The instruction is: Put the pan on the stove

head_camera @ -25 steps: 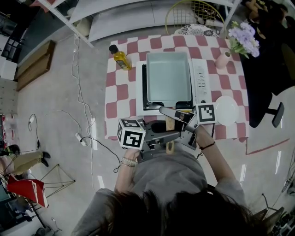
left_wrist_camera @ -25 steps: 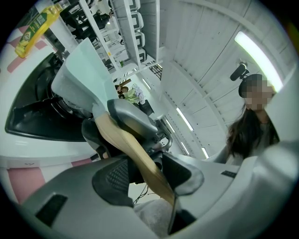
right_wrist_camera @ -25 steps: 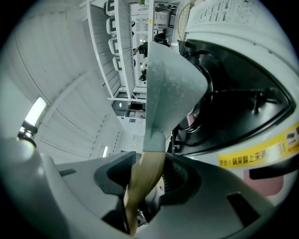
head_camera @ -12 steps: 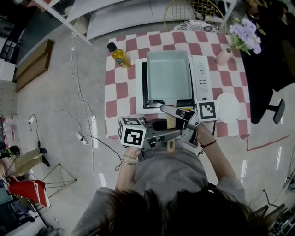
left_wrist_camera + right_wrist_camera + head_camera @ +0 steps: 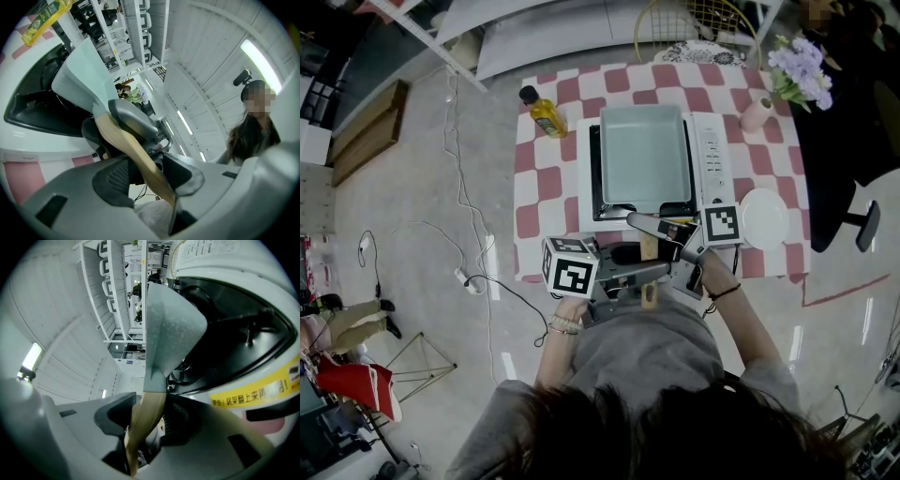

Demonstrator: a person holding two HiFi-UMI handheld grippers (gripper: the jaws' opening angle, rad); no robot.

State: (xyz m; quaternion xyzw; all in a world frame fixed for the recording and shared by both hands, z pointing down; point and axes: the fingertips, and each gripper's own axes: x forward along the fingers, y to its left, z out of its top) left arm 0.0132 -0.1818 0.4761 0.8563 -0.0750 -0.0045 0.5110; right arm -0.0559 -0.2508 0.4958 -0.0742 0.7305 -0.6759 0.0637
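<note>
A pale green rectangular pan (image 5: 642, 155) lies over the burner of a white portable stove (image 5: 709, 155) on the checkered table (image 5: 546, 192). Its wooden handle (image 5: 647, 249) points toward me. My left gripper (image 5: 649, 277) comes in from the left and is shut on the handle's near end. My right gripper (image 5: 651, 231) reaches from the right and is shut on the handle closer to the pan. In the left gripper view the handle (image 5: 136, 154) runs between the pads of the left gripper (image 5: 143, 176). The right gripper view shows the handle (image 5: 146, 414) clamped in the right gripper (image 5: 146, 422), with the pan (image 5: 166, 319) beyond.
A yellow oil bottle (image 5: 546, 117) stands left of the stove. A white plate (image 5: 761, 221) lies to its right, and a pink vase with purple flowers (image 5: 795, 75) is at the back right. A cable (image 5: 473, 281) trails over the floor on the left.
</note>
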